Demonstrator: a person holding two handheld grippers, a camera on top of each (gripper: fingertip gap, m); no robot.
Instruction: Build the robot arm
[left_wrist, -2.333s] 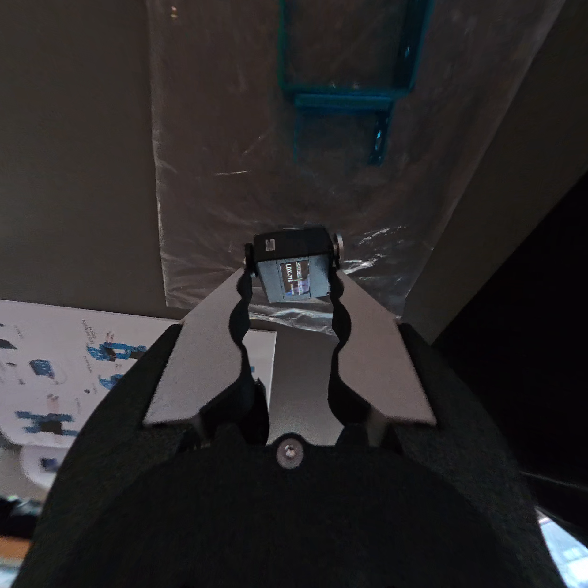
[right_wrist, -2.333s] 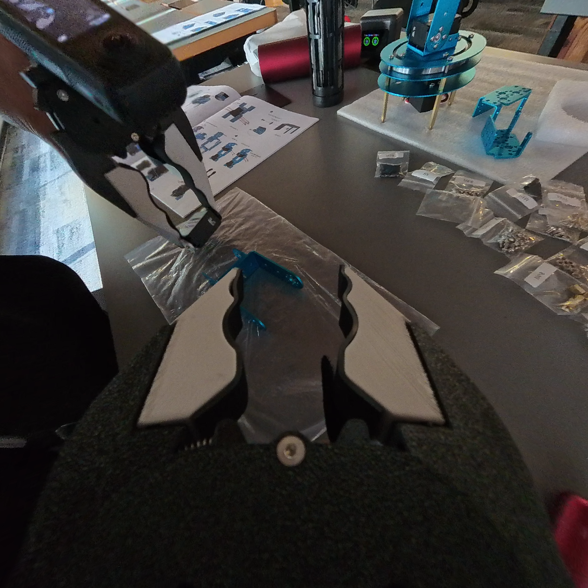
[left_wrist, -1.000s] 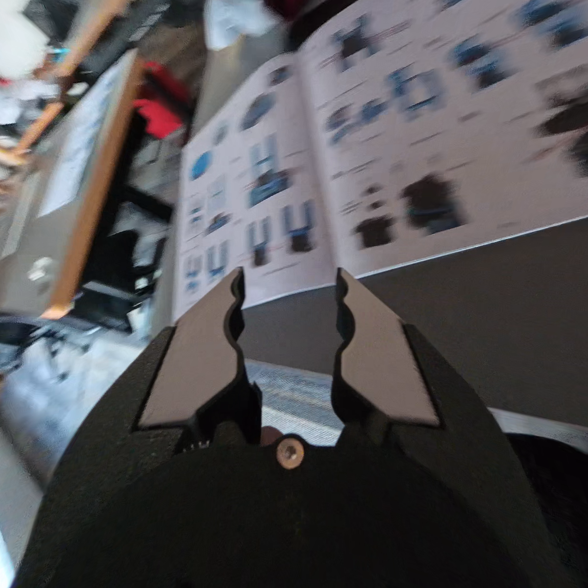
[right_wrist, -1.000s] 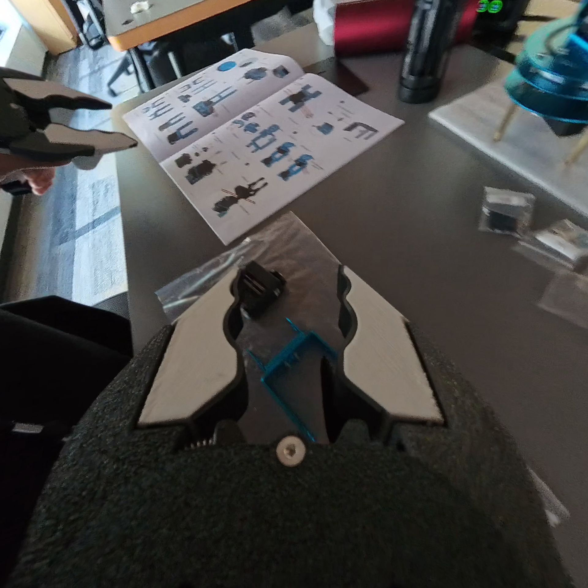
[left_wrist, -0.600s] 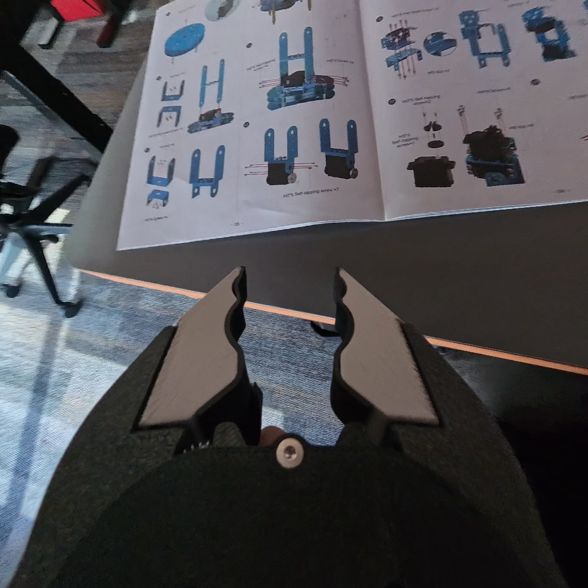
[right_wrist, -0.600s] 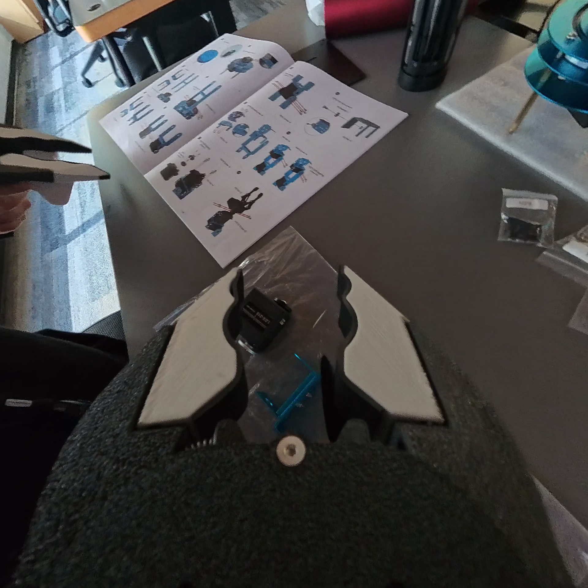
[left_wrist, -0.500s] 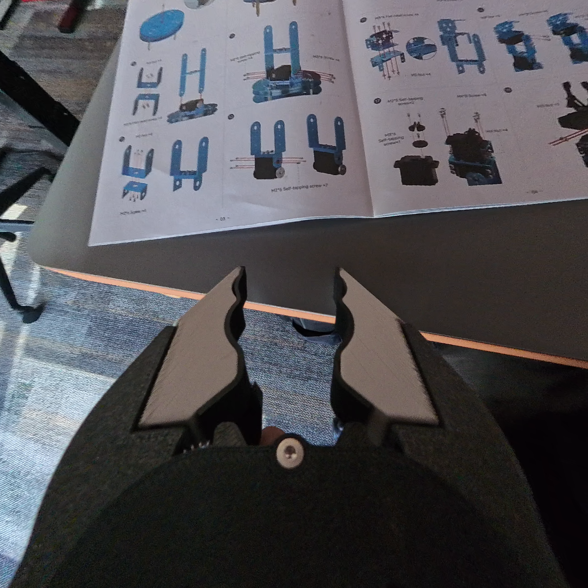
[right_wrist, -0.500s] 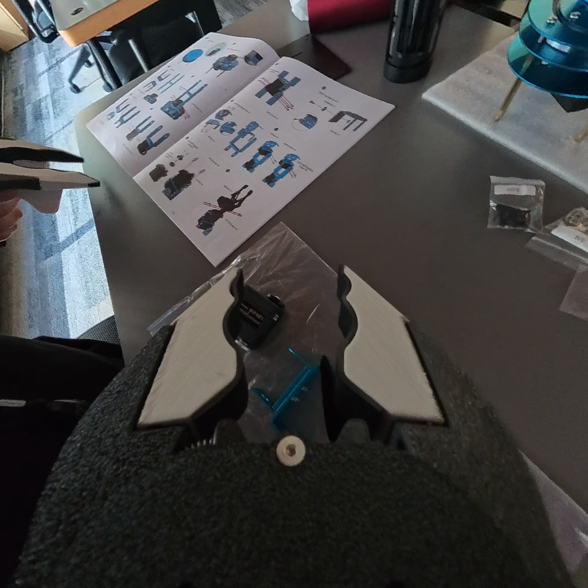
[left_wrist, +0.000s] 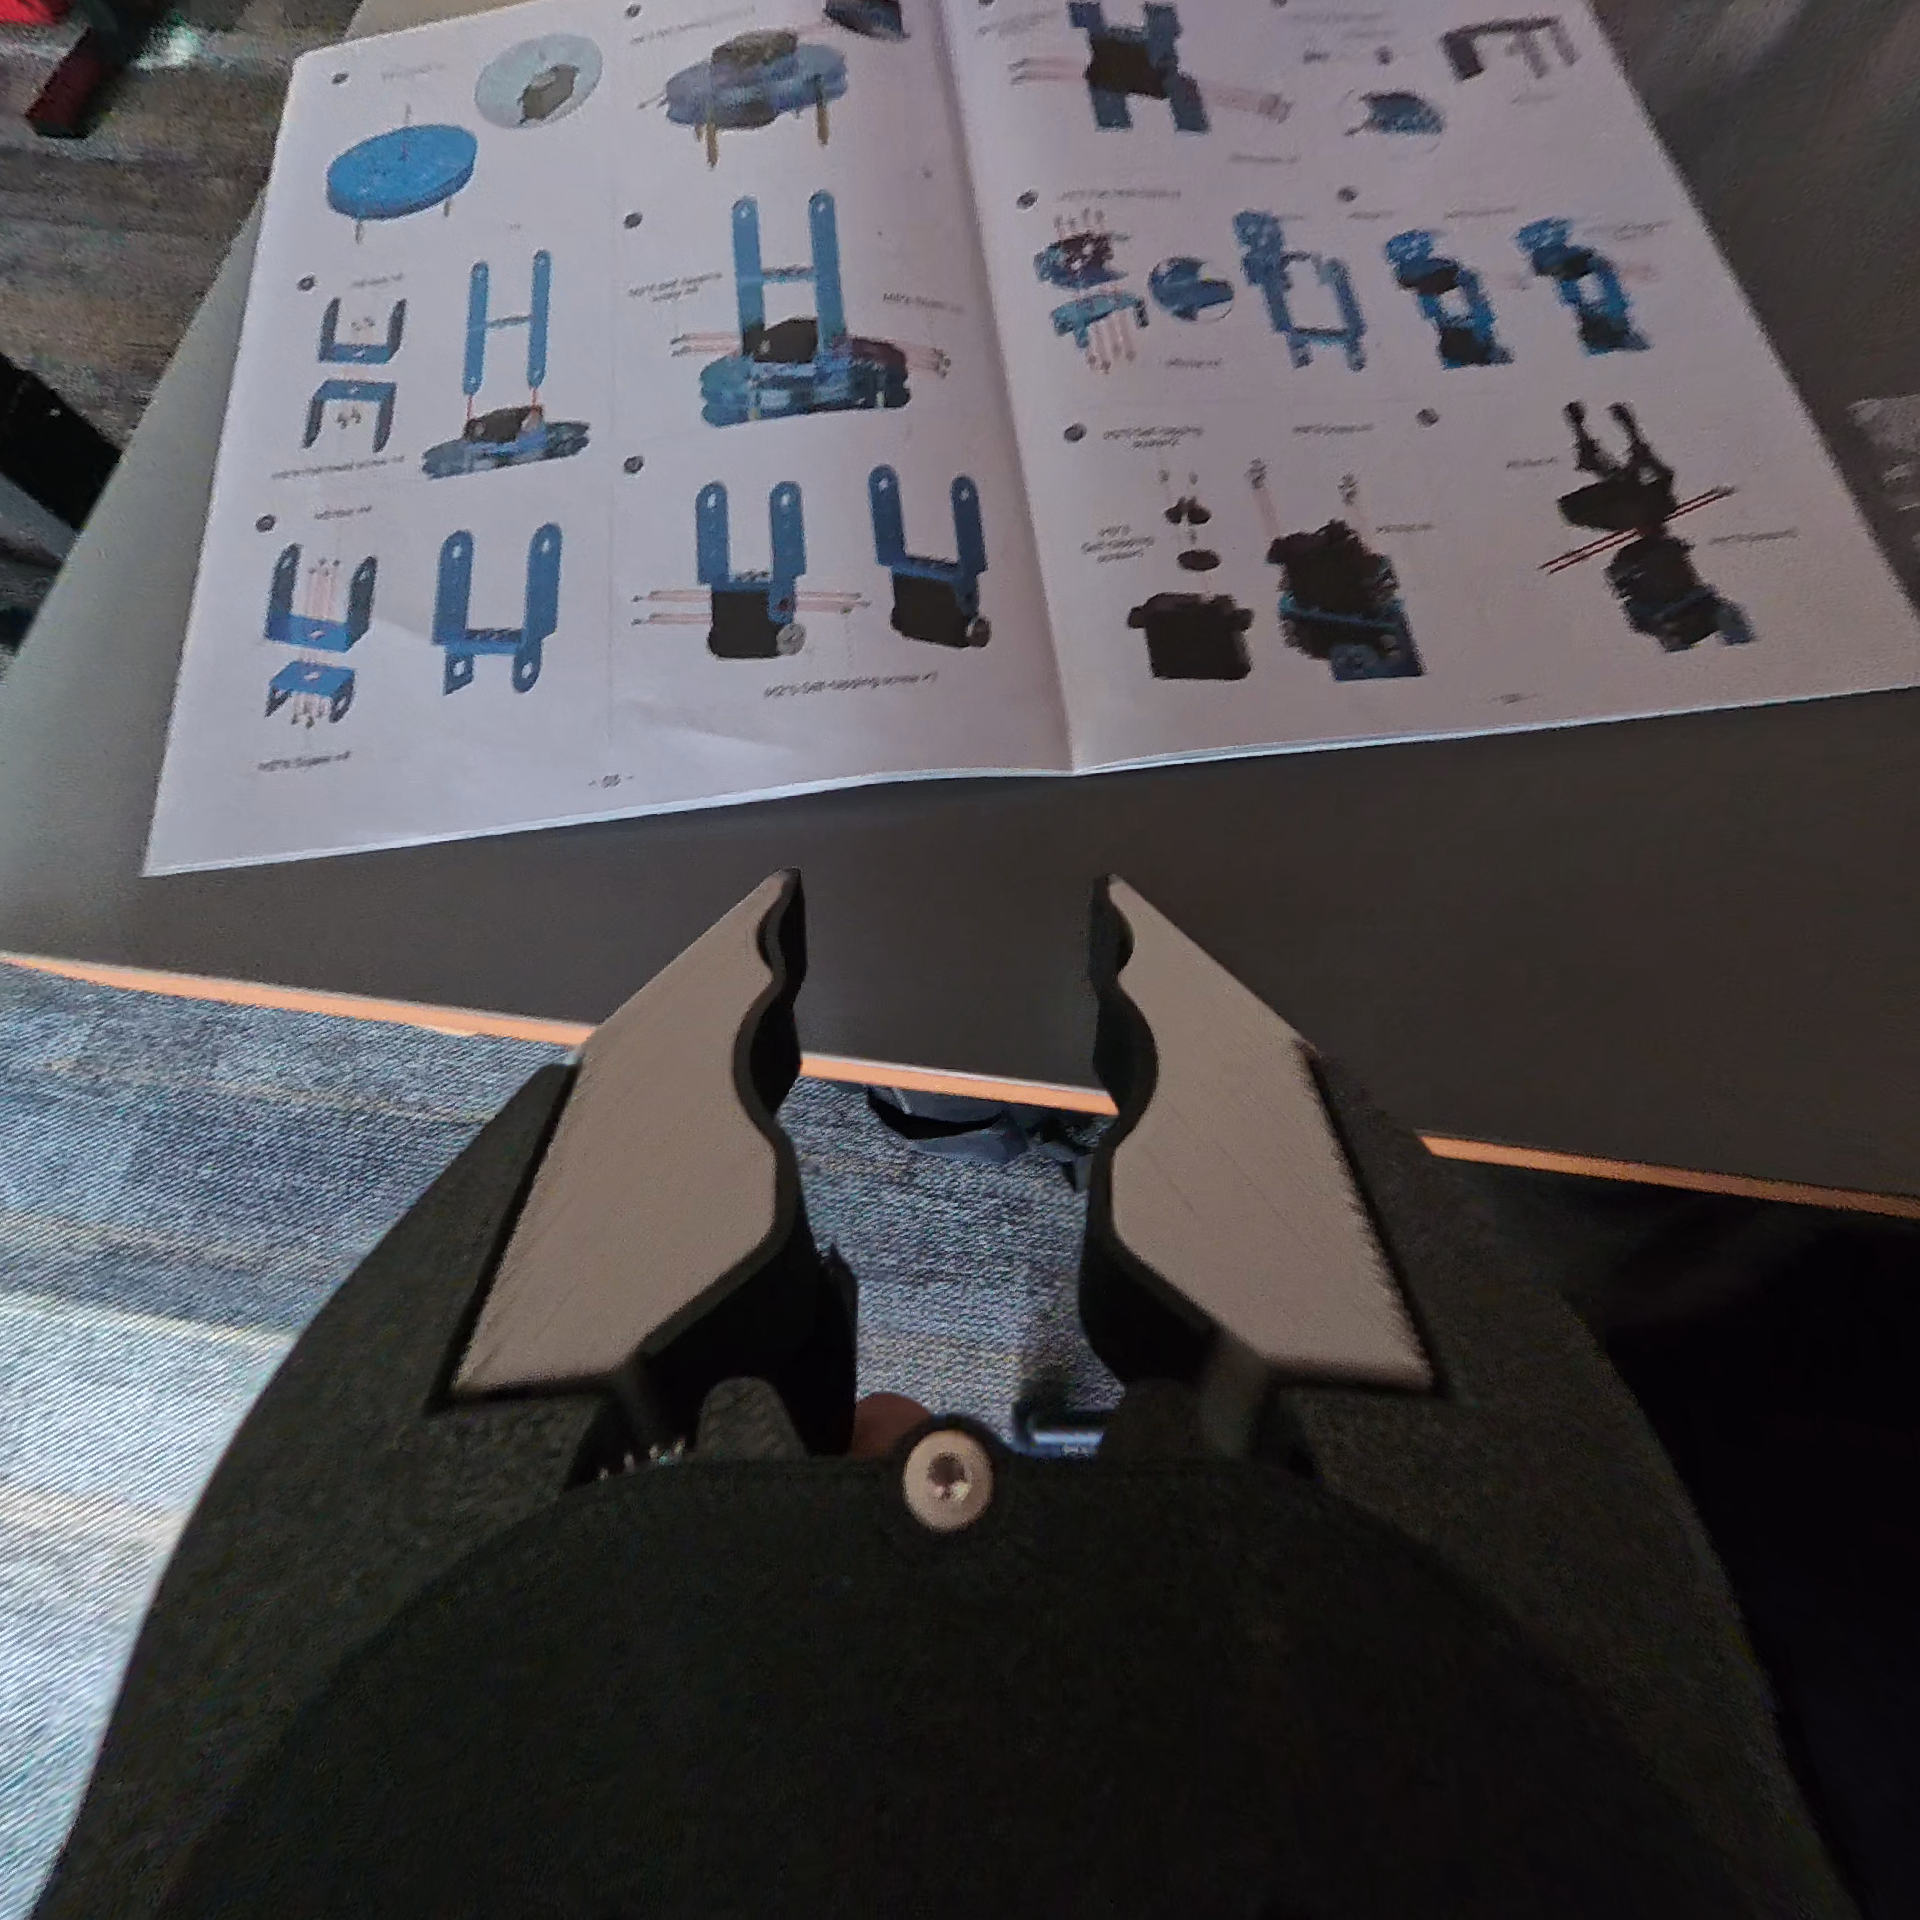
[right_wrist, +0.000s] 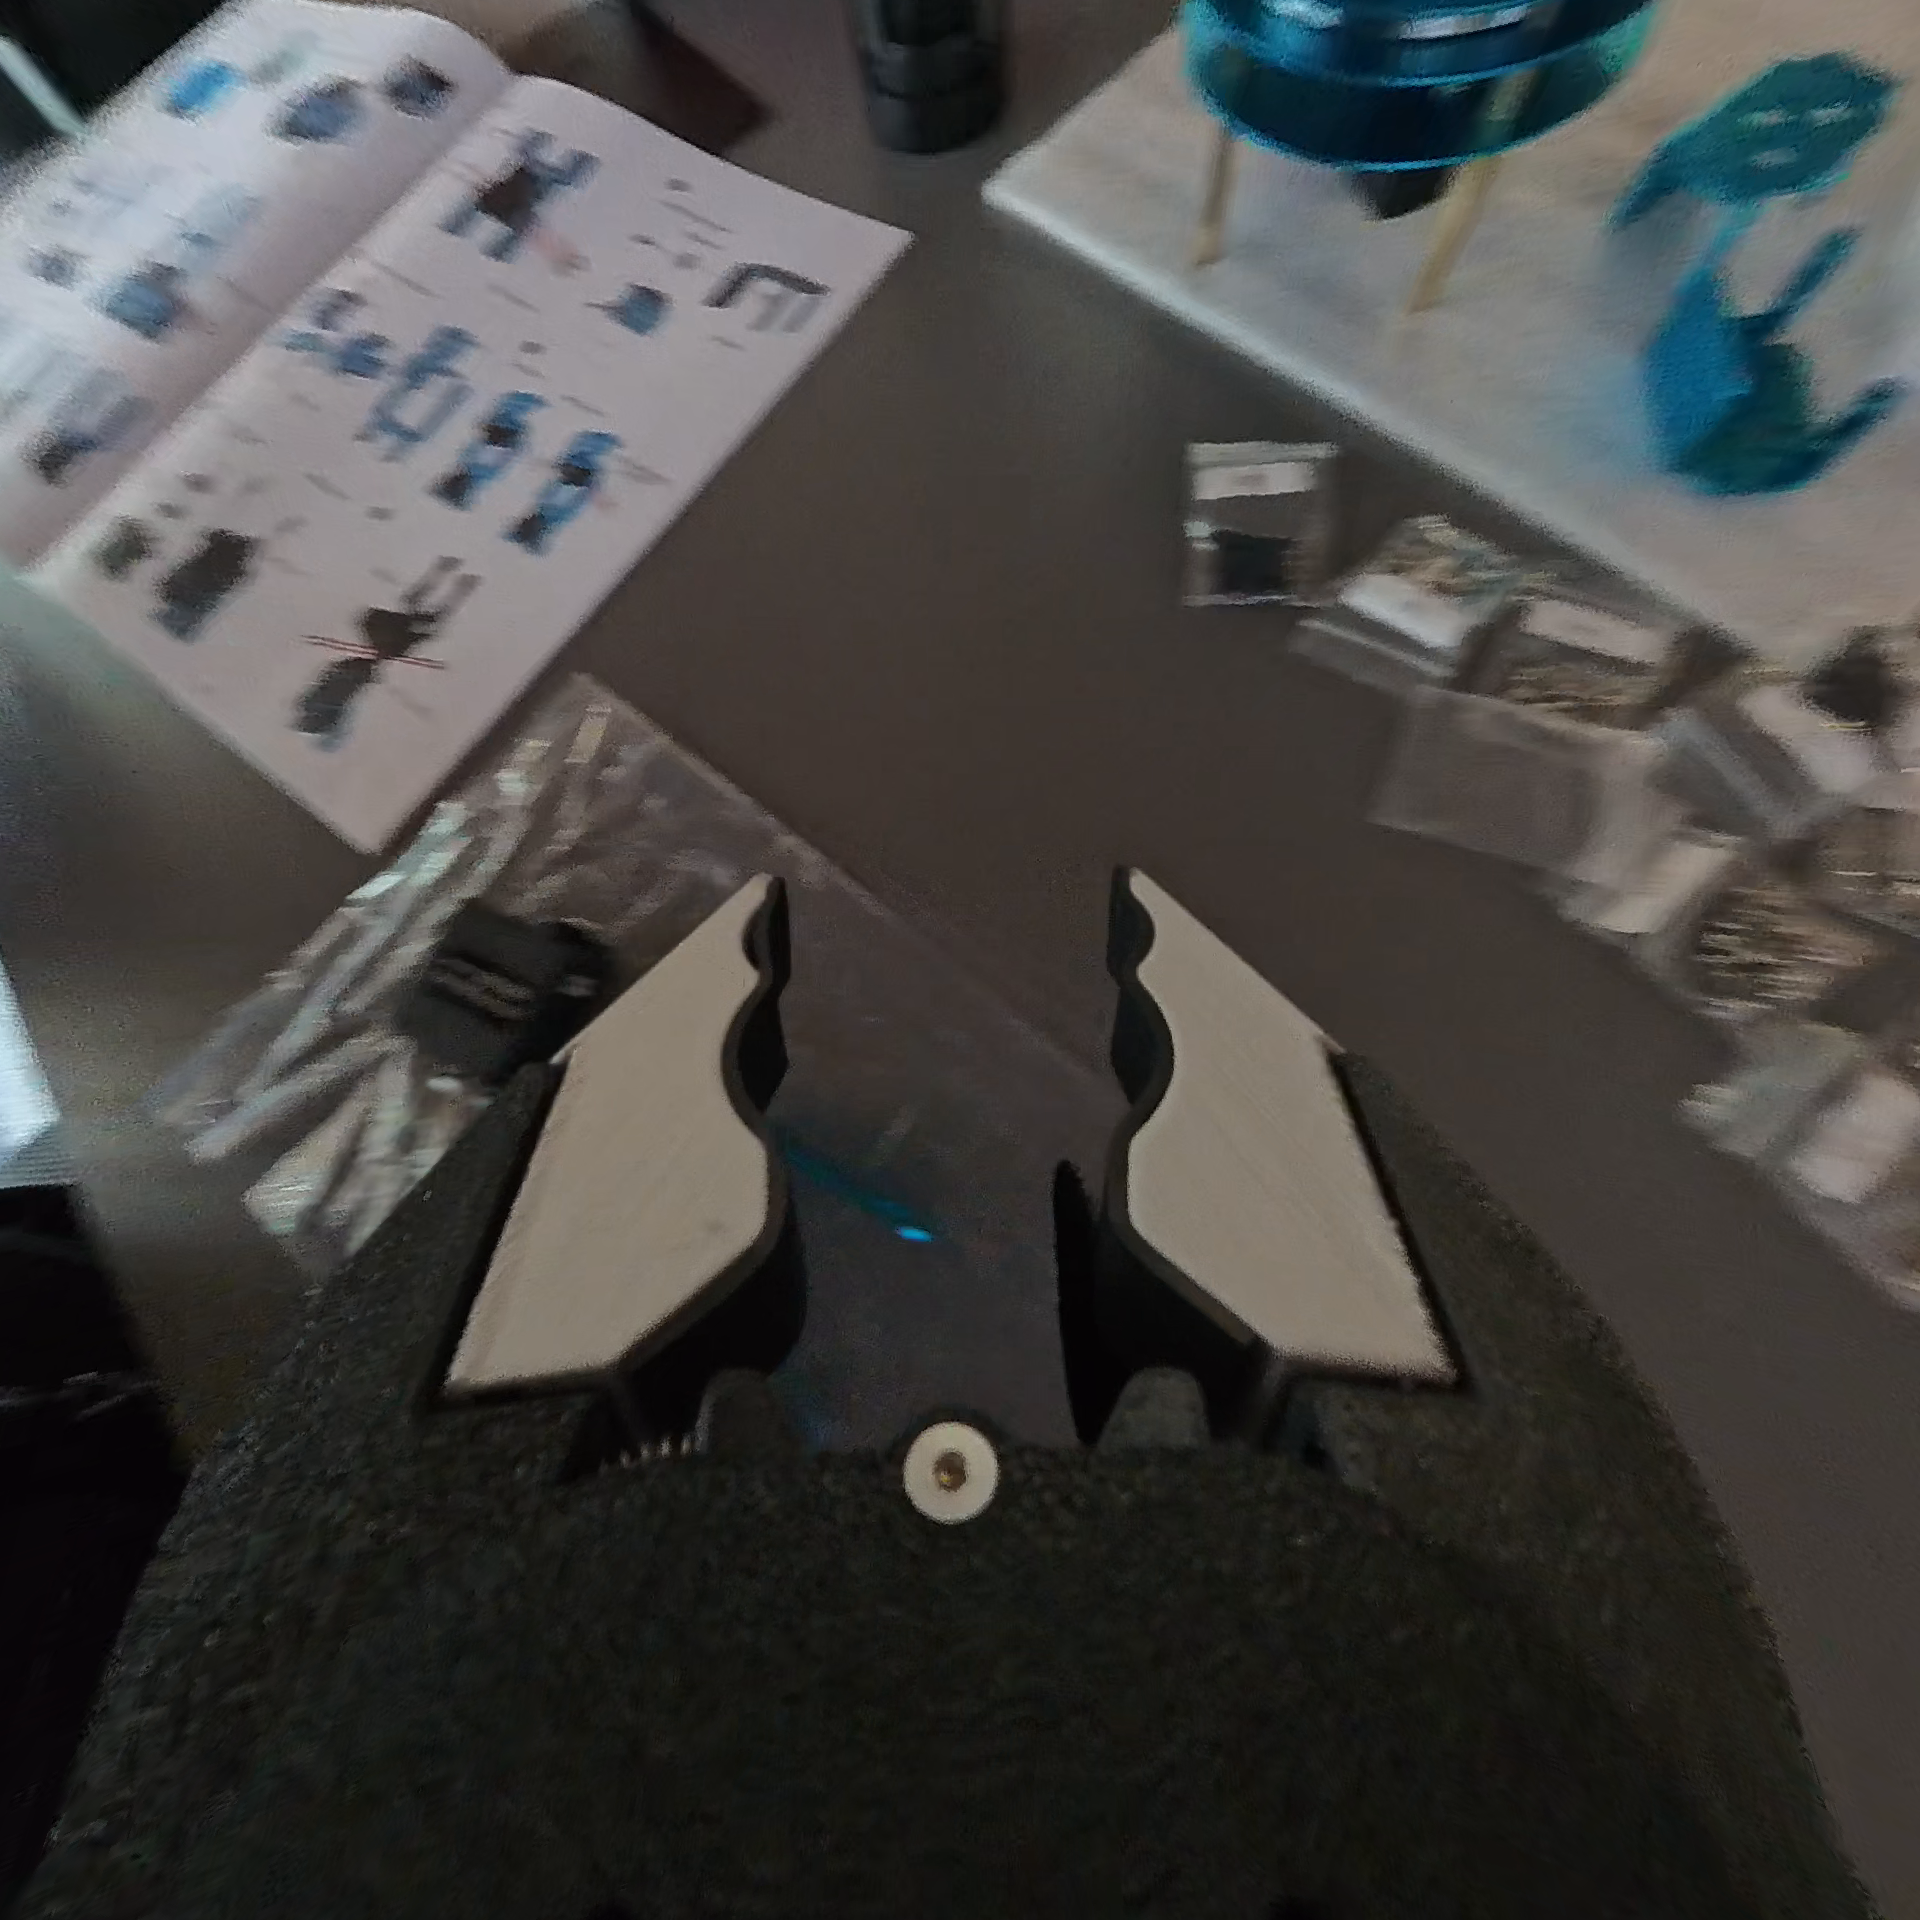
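Dark bench (left_wrist: 1351, 914), manual (left_wrist: 935, 416) lying open for reference. Left gripper (left_wrist: 945, 894) open, empty, off the edge. Right gripper (right_wrist: 945, 894) open, empty, above bag (right_wrist: 499, 883) holding servo (right_wrist: 499, 987).

Left tool (left_wrist: 943, 894): grey wavy fingers, black housing, apparently foam-textured.

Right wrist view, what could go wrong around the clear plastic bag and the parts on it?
The open right hand-held gripper hovers over the crinkled clear plastic bag; closing could pinch film rather than a part. The small black servo block lies loose beside the left finger and might get nudged. The picture is blurred, so the thin blue metal bracket is hard to locate.
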